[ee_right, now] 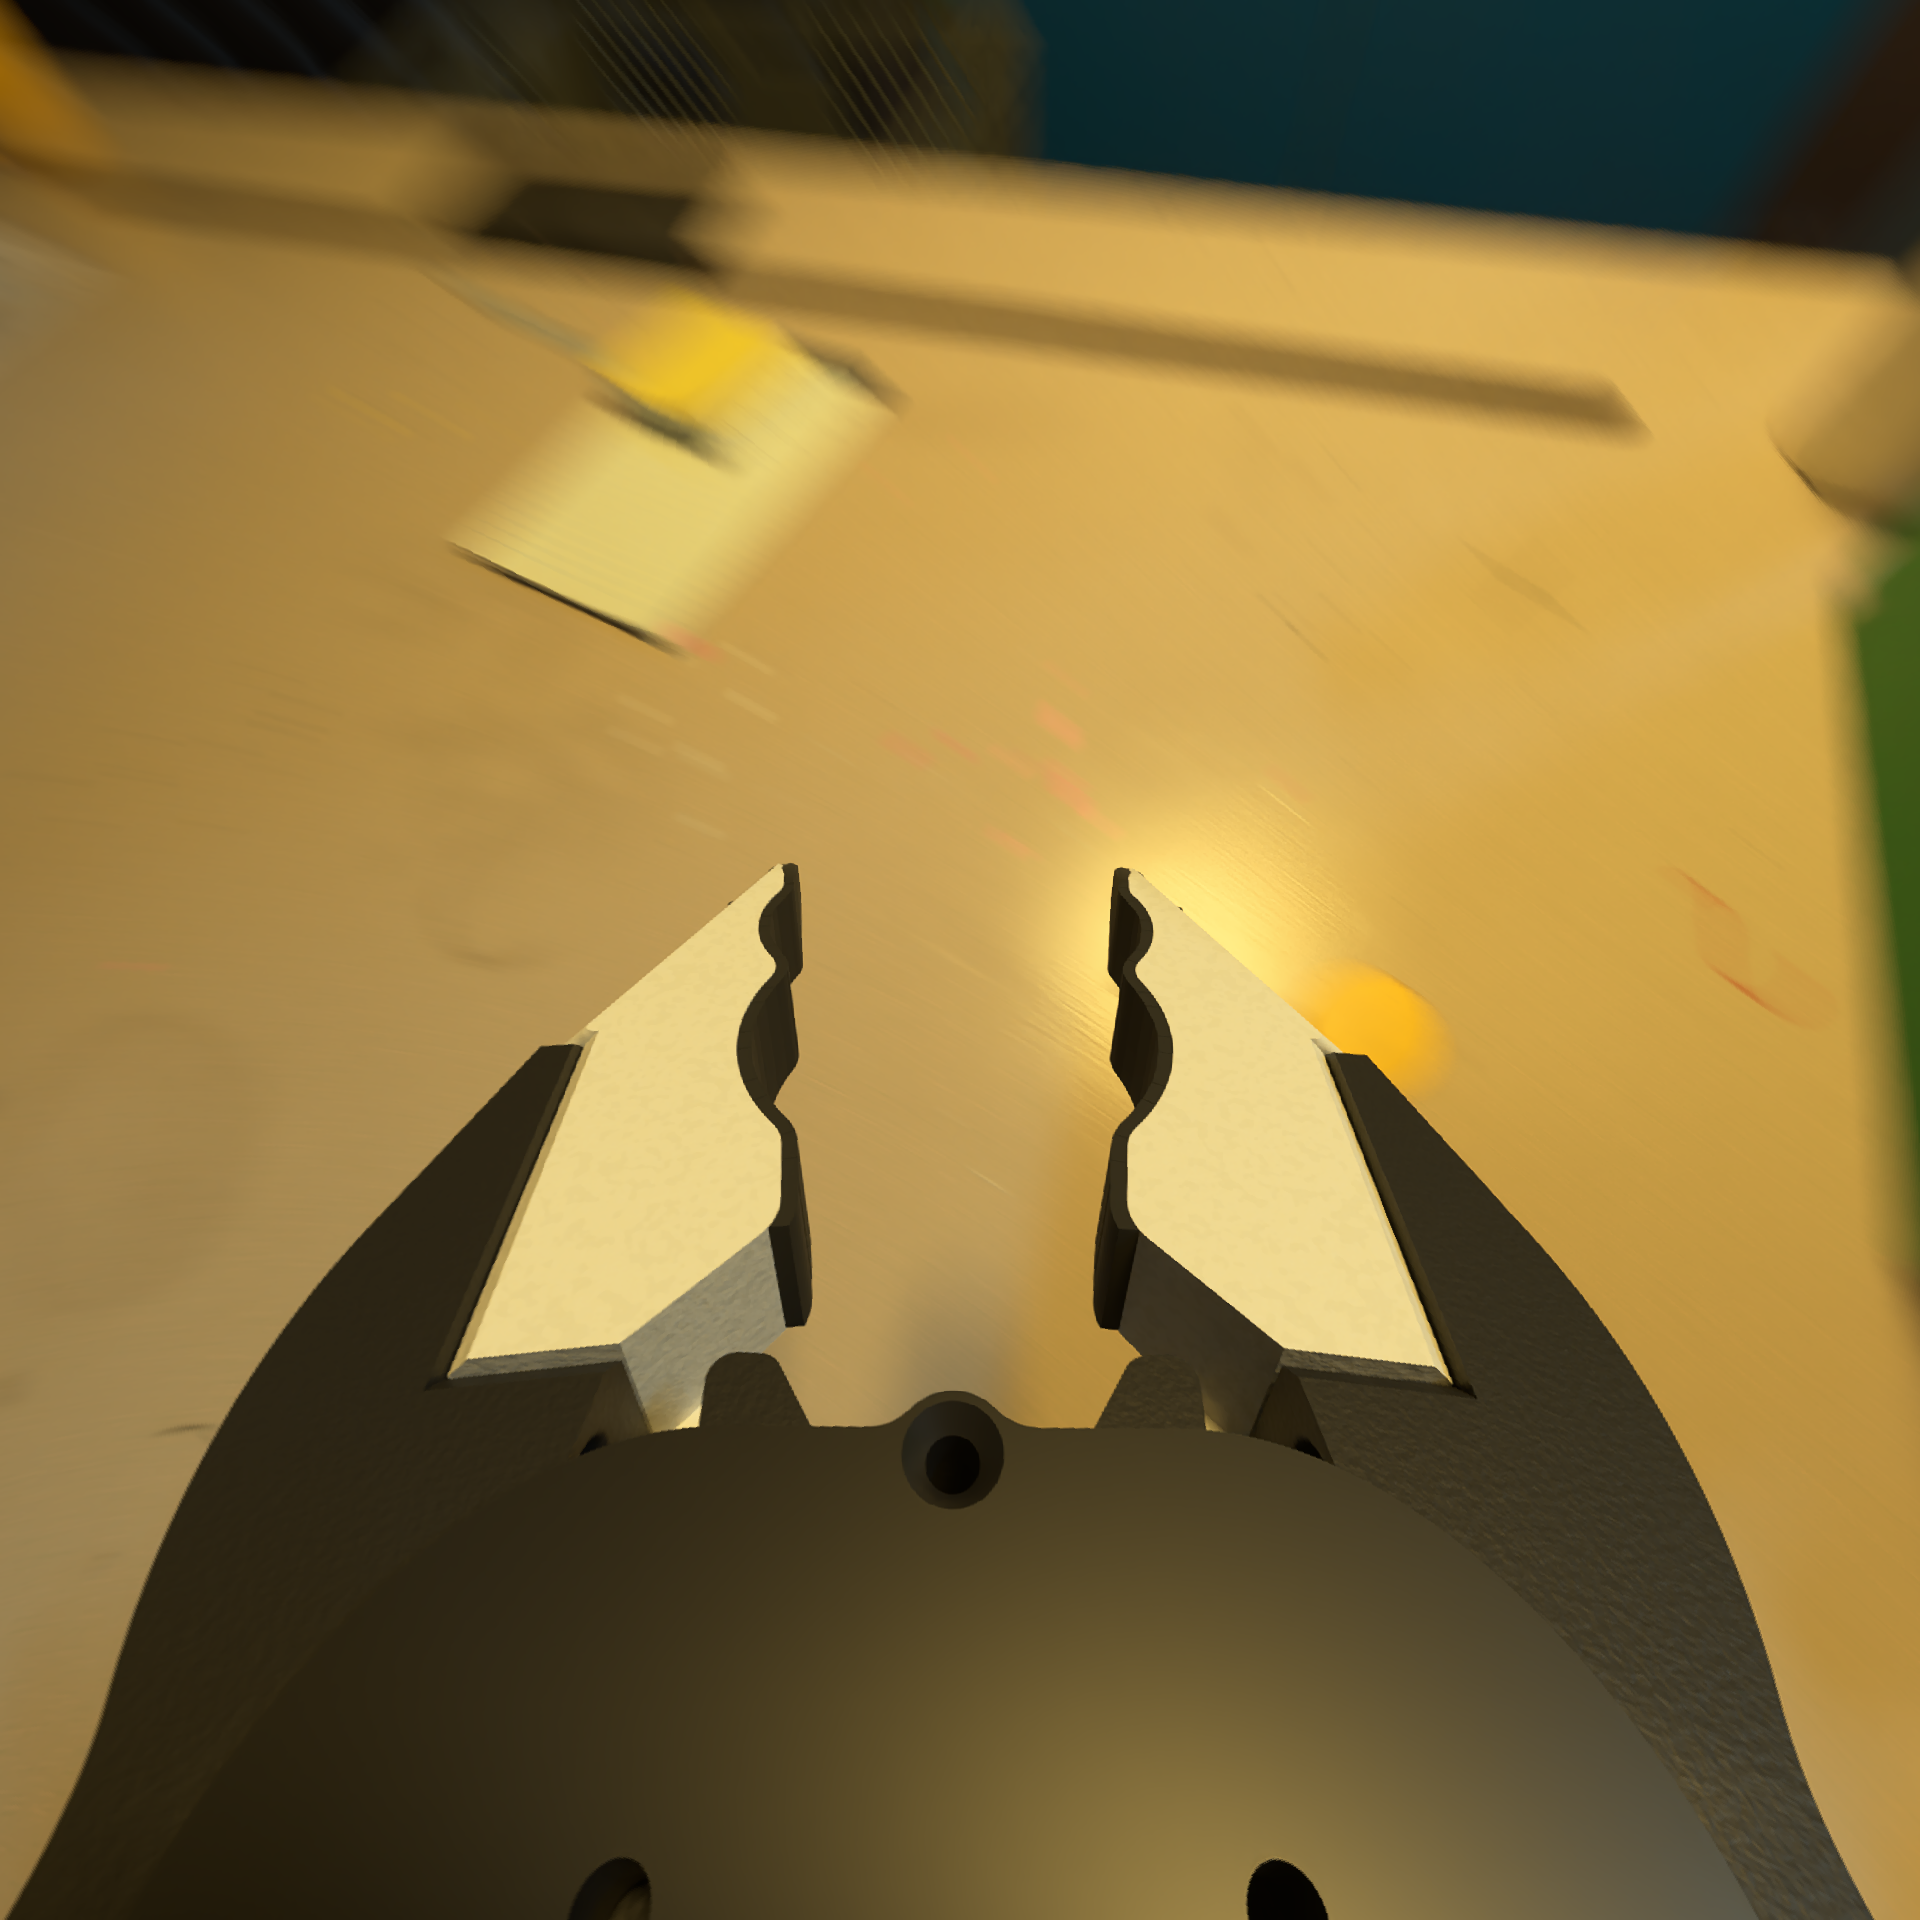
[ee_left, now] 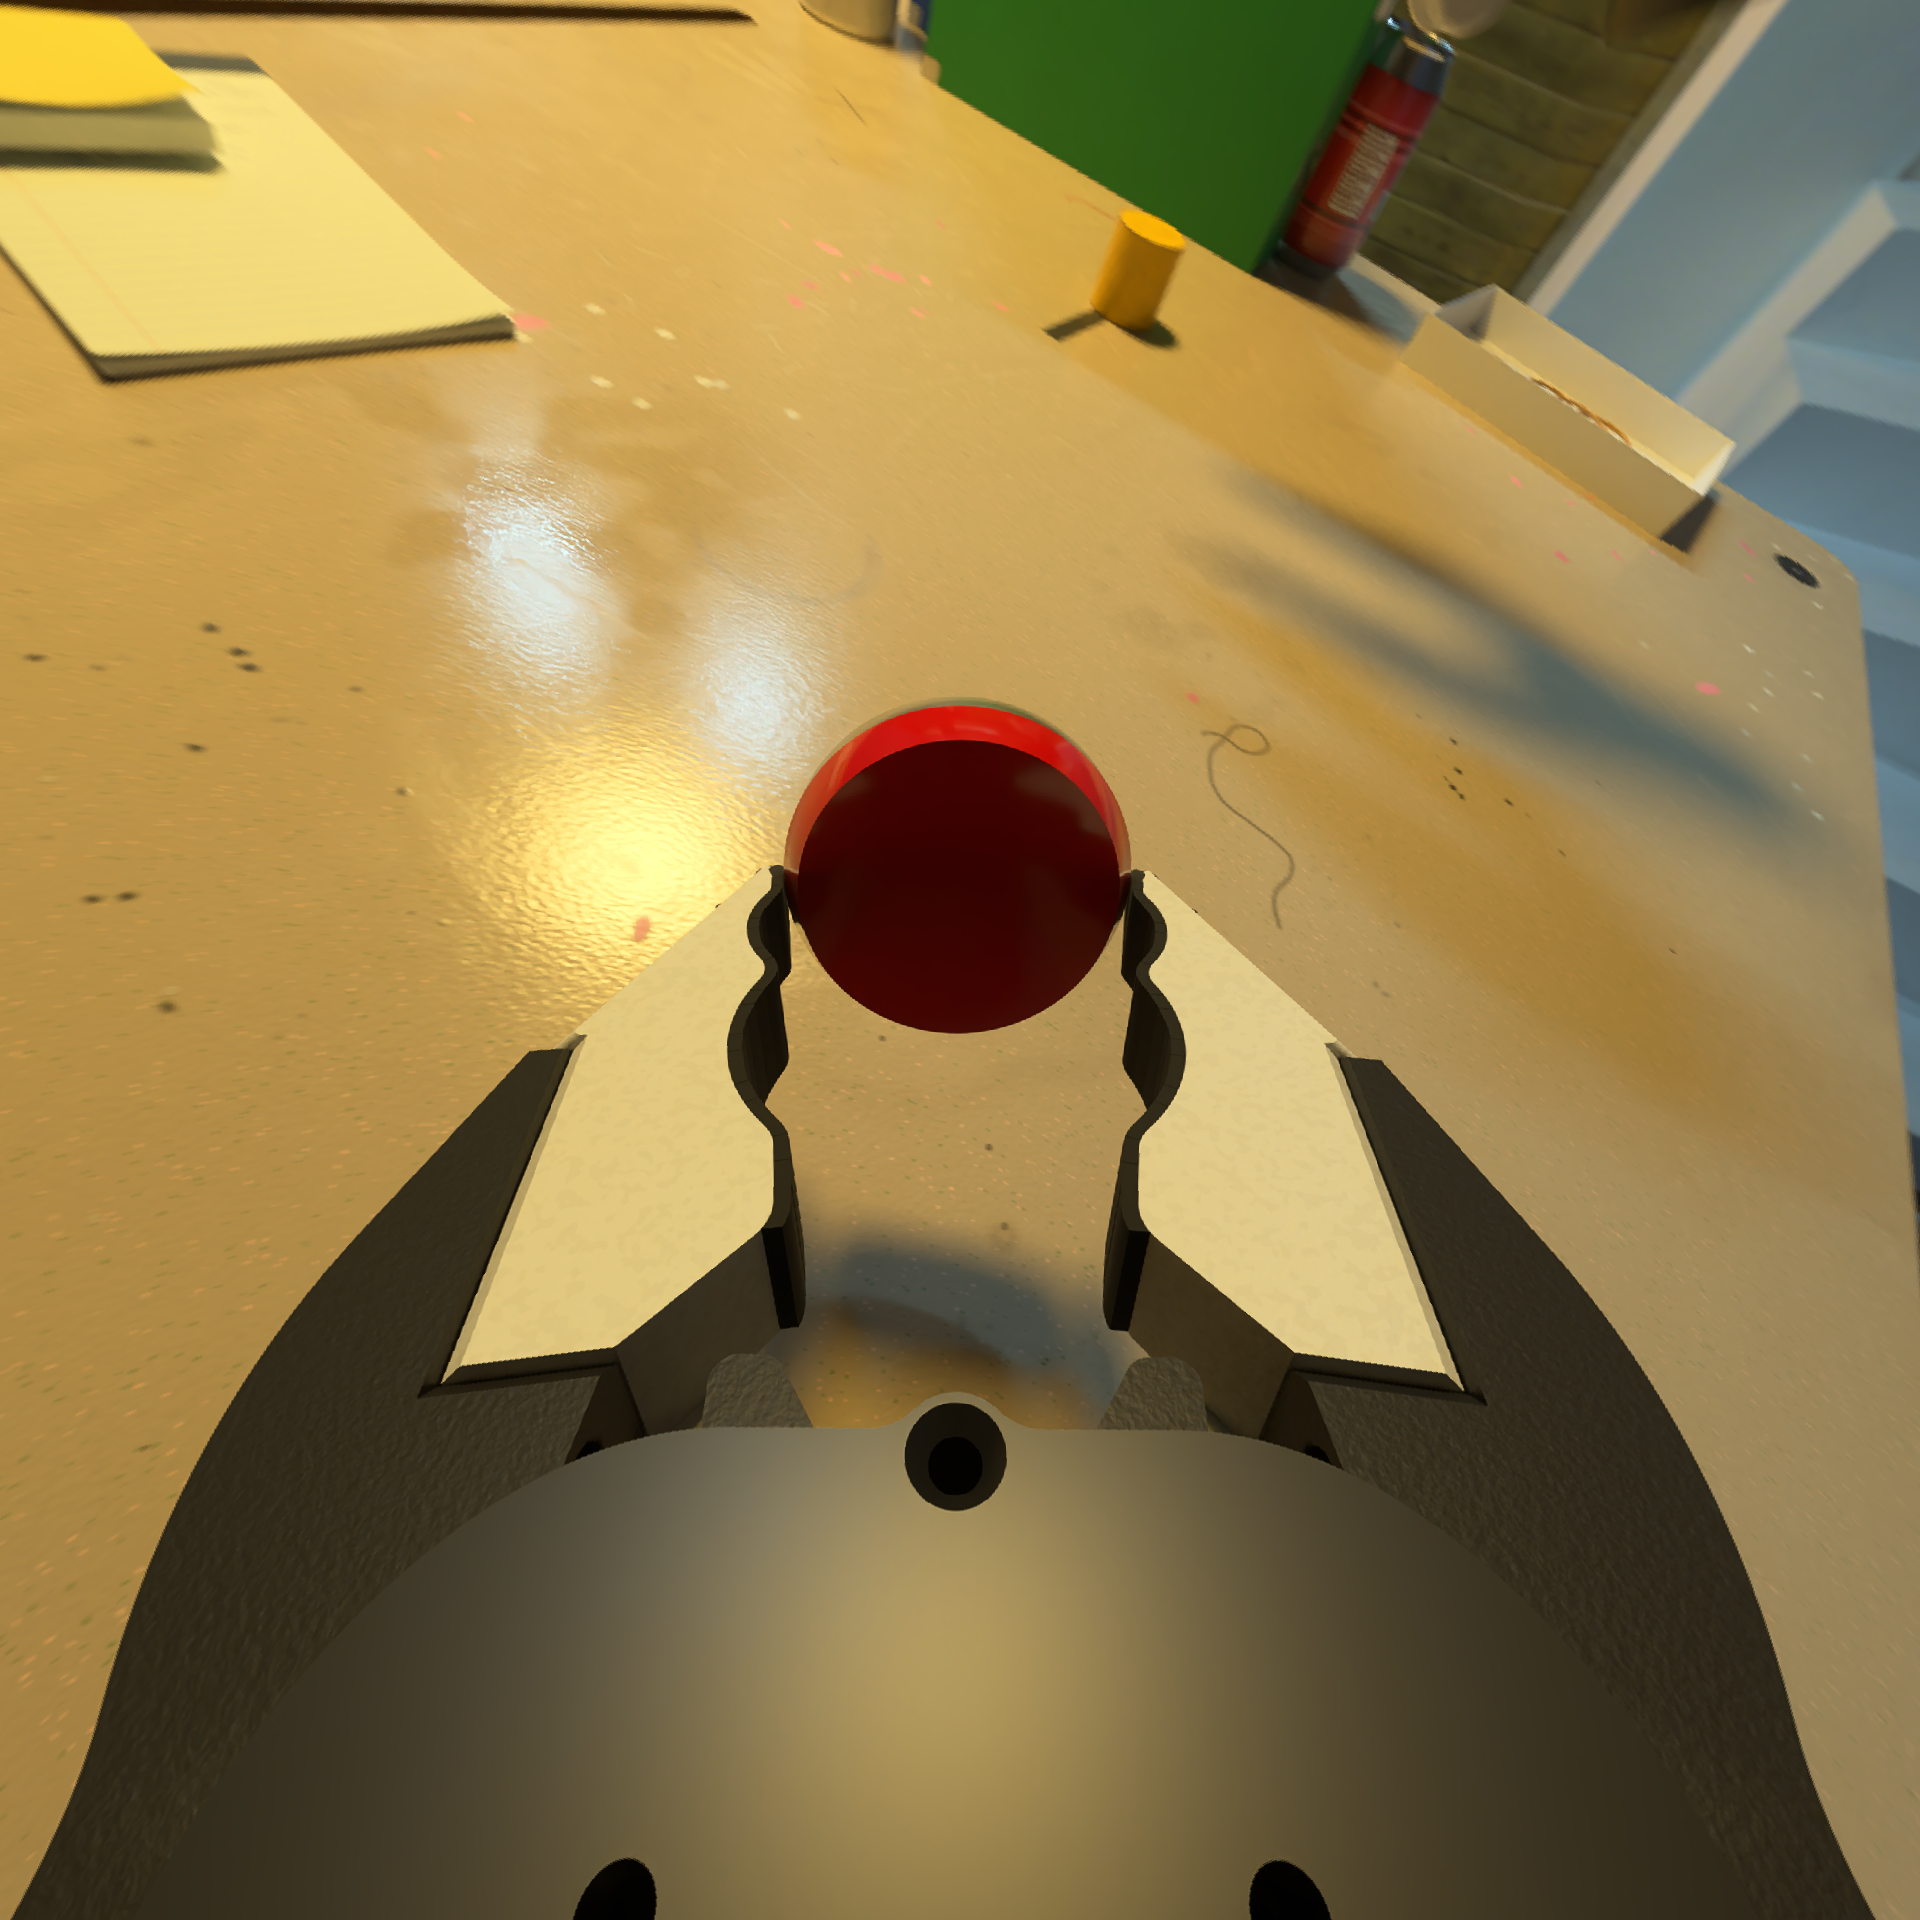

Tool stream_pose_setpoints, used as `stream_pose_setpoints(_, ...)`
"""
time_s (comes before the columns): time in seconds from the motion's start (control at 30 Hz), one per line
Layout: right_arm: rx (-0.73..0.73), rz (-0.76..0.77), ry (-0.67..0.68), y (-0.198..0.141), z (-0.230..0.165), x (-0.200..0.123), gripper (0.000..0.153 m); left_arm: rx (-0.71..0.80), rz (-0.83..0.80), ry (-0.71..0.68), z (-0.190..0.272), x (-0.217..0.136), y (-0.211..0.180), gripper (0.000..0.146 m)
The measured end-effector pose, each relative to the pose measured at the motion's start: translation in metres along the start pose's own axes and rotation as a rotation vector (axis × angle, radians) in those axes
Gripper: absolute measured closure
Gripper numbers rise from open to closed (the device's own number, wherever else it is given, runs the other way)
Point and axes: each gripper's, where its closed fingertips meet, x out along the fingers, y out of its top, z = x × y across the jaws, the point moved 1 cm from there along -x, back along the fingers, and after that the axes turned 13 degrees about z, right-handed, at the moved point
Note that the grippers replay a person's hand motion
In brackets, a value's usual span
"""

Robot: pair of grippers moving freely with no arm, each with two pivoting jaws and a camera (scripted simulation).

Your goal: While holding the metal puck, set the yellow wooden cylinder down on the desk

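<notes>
My left gripper (ee_left: 956, 883) is shut on a red metal puck (ee_left: 956, 883), gripped at its sides between the fingertips and held above the desk (ee_left: 935, 520). The yellow wooden cylinder (ee_left: 1136, 268) stands upright on the desk far ahead, near a green box. My right gripper (ee_right: 954, 878) is open and empty above the desk. In the blurred right wrist view a yellow blob, probably the cylinder (ee_right: 1377, 1013), lies just right of the right finger, outside the jaws.
A pale notepad (ee_left: 239, 239) with a yellow sticky pad (ee_left: 83, 62) lies far left; it also shows in the right wrist view (ee_right: 675, 488). A green box (ee_left: 1143, 114), a red can (ee_left: 1356, 166) and a shallow white tray (ee_left: 1558, 416) line the right edge.
</notes>
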Motion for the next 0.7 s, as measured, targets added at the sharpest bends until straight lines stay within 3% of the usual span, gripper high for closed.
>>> stream_pose_setpoints(0.1, 0.037, 0.446, 0.322, 0.009, -0.106, -0.023, 0.093, 0.015, 0.05, 0.069, -0.012, -0.003, 0.007, 0.081)
stream_pose_setpoints(0.2, -0.015, 0.627, 0.32, -0.028, -0.165, -0.024, 0.093, 0.053, 0.094, 0.185, -0.029, -0.01, 0.014, 0.081)
stream_pose_setpoints(0.3, -0.091, 0.623, 0.28, -0.063, -0.2, -0.011, 0.095, 0.109, 0.164, 0.3, -0.043, -0.02, 0.026, 0.081)
stream_pose_setpoints(0.47, -0.079, 0.54, 0.379, -0.082, -0.228, -0.002, 0.096, 0.216, 0.226, 0.468, -0.06, -0.033, 0.035, 0.081)
stream_pose_setpoints(0.57, -0.031, 0.533, 0.388, -0.085, -0.228, -0.003, 0.096, 0.258, 0.207, 0.508, -0.065, -0.032, 0.031, 0.081)
stream_pose_setpoints(0.7, -0.103, 0.557, 0.359, -0.084, -0.226, -0.01, 0.098, 0.242, 0.181, 0.491, -0.063, -0.027, 0.025, 0.081)
